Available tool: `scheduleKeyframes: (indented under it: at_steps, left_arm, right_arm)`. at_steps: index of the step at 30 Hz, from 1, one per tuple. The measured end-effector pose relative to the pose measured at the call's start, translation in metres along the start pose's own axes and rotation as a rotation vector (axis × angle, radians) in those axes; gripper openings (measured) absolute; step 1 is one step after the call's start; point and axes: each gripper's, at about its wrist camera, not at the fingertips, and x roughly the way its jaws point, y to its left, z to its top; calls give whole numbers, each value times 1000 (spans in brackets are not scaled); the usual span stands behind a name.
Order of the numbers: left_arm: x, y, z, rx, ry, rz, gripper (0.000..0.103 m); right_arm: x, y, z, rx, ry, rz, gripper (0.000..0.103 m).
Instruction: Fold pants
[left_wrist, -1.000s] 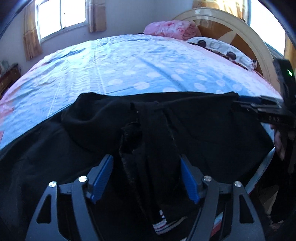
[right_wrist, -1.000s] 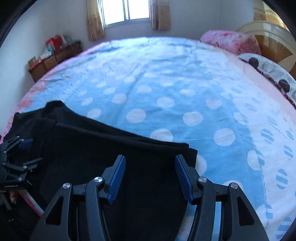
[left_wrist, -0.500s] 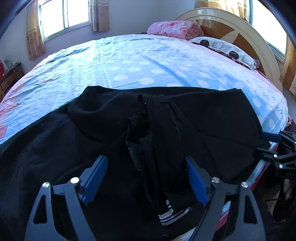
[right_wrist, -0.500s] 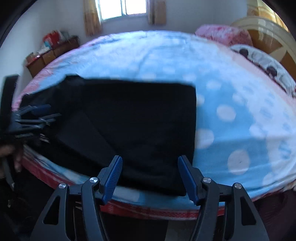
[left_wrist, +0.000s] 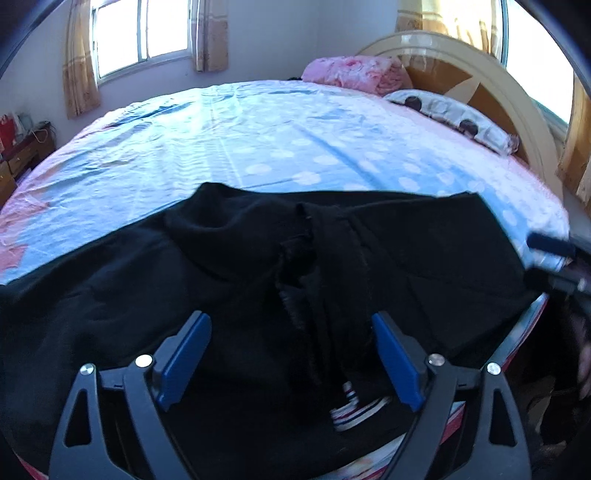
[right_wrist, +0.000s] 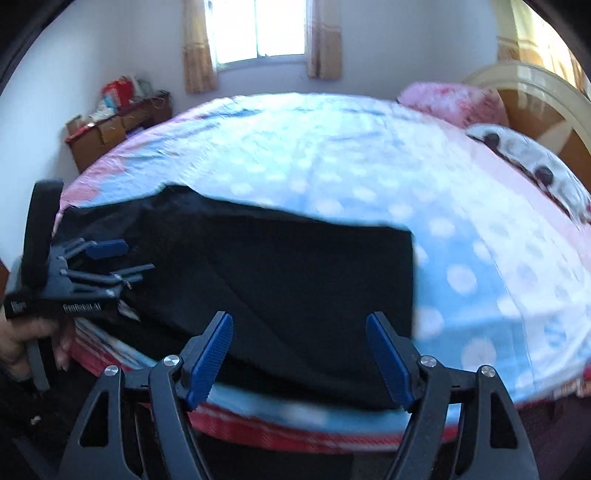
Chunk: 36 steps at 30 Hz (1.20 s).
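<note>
Black pants (left_wrist: 406, 251) lie spread along the near edge of the bed, with a rumpled ridge in the middle and a striped waistband label (left_wrist: 354, 406) near me. They also show in the right wrist view (right_wrist: 295, 273), lying flat with a straight right edge. My left gripper (left_wrist: 291, 354) is open and empty just above the pants' near part. My right gripper (right_wrist: 299, 350) is open and empty, held back off the bed's near edge. The left gripper also shows in the right wrist view (right_wrist: 110, 258), open over the pants' left end.
The bed has a blue polka-dot sheet (left_wrist: 258, 147) with free room beyond the pants. A pink blanket (left_wrist: 354, 70), a spotted pillow (left_wrist: 454, 118) and the headboard (left_wrist: 480, 74) are at the far right. A cluttered wooden cabinet (right_wrist: 118, 122) stands by the far wall.
Both grippers have pulled back and up from the pants, staying open. The right gripper has drawn back past the bed's edge, so more of the pants and the bed side show.
</note>
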Motion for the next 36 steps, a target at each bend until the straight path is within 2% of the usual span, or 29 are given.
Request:
scheduleKeyframes:
  at_steps: [3, 7, 11, 14, 15, 16, 21, 24, 27, 30, 33, 36]
  left_arm:
    - [-2, 2, -4, 9, 2, 16, 91]
    - [2, 5, -12, 19, 18, 42, 91]
    - [5, 8, -14, 3, 19, 31, 93]
    - [7, 7, -16, 7, 11, 36, 95]
    - [8, 7, -17, 10, 10, 39, 96]
    - [8, 7, -17, 10, 6, 37, 96]
    - [-3, 16, -15, -19, -18, 23, 96]
    - [-20, 30, -16, -25, -40, 35, 96]
    - [-42, 60, -20, -36, -60, 112, 96]
    - [-65, 112, -27, -94, -50, 197, 96]
    - [-82, 172, -36, -183, -29, 291, 96]
    - [-93, 234, -47, -299, -29, 343, 96]
  right_arm:
    - [14, 13, 29, 13, -33, 137, 76]
    - [48, 38, 58, -41, -18, 194, 76]
    - [89, 60, 70, -8, 78, 329, 76]
    - [127, 65, 69, 29, 198, 408, 76]
    - [136, 65, 68, 38, 204, 399, 76]
    - [139, 66, 69, 27, 175, 401, 76]
    - [133, 76, 68, -38, 166, 368, 76]
    - [117, 62, 66, 5, 113, 380, 76]
    - [102, 51, 65, 36, 59, 355, 76]
    - [90, 41, 63, 79, 17, 341, 76]
    - [79, 37, 59, 115, -8, 343, 76]
    - [70, 47, 58, 108, -31, 373, 76]
